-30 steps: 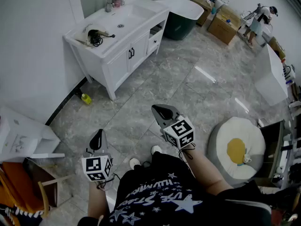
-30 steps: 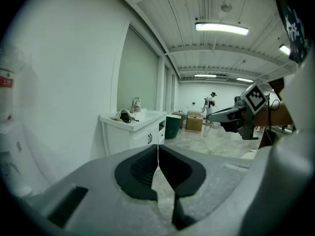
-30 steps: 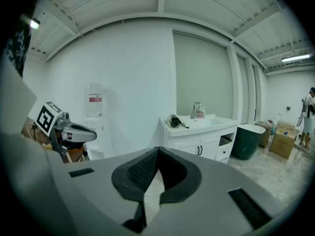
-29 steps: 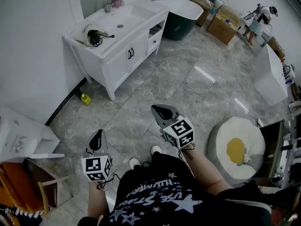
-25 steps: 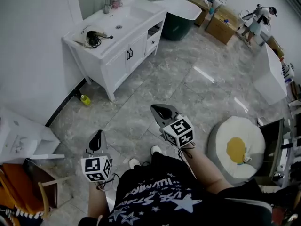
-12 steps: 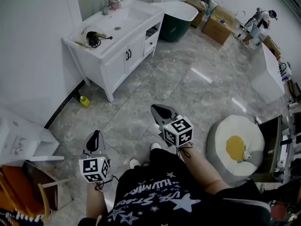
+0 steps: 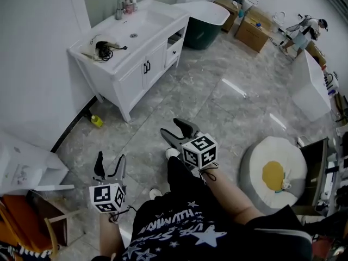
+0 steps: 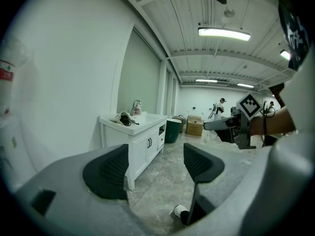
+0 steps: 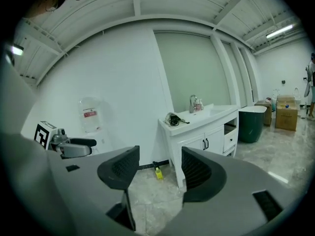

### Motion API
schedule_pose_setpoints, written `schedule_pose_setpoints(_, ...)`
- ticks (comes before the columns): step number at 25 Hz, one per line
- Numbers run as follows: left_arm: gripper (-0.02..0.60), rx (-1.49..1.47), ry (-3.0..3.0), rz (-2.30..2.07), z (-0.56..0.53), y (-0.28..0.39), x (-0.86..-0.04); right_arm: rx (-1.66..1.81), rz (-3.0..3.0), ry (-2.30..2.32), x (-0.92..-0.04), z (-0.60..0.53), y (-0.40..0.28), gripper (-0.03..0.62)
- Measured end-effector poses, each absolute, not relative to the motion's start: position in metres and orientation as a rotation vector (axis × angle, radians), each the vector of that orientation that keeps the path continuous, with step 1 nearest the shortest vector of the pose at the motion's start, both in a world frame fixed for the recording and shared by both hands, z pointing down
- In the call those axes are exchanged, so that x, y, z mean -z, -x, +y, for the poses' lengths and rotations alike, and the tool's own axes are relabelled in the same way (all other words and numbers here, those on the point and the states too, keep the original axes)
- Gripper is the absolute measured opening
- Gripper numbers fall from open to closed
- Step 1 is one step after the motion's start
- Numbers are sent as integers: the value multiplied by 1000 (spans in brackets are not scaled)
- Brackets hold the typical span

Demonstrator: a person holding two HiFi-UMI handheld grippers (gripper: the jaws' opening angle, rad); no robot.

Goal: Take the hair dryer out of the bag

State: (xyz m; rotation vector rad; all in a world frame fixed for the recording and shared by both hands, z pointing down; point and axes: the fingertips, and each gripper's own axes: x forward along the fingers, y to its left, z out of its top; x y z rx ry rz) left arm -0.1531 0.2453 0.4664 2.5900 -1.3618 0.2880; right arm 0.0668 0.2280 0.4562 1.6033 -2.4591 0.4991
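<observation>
Standing on the grey marble floor, I hold both grippers out in front of me at about waist height, well apart from the white vanity by the wall. The jaws of my left gripper (image 7: 111, 159) have just been opening and now stand spread wide, with nothing between them but floor beyond. The jaws of my right gripper (image 7: 169, 126) have likewise just been opening and are released, also empty. The hair dryer (image 7: 100, 47) lies at the far left end of the vanity worktop (image 7: 120, 58), away from the basin (image 7: 135, 26) and the faucet (image 7: 120, 5). It shows as a small dark shape with a tangle of cord, resting on or in the pale bag (image 7: 88, 47). A thin dark part runs from it along the worktop toward the basin, so its long axis seems to follow the worktop's length. It is too small for me to tell which end is the nozzle.
</observation>
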Motion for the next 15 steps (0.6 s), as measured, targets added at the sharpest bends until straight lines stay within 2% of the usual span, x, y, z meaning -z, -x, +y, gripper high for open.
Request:
schedule_pose_setpoints(4, 360, -297, -2535, -1473, 209, 150, -463, -531, -2504, -1566, -462, 178, -83, 270)
schedule_pose_setpoints(15, 360, -320, -2401, -1731, 71, 92, -445, -561, -2624, -1451, -454, 6, -167, 259)
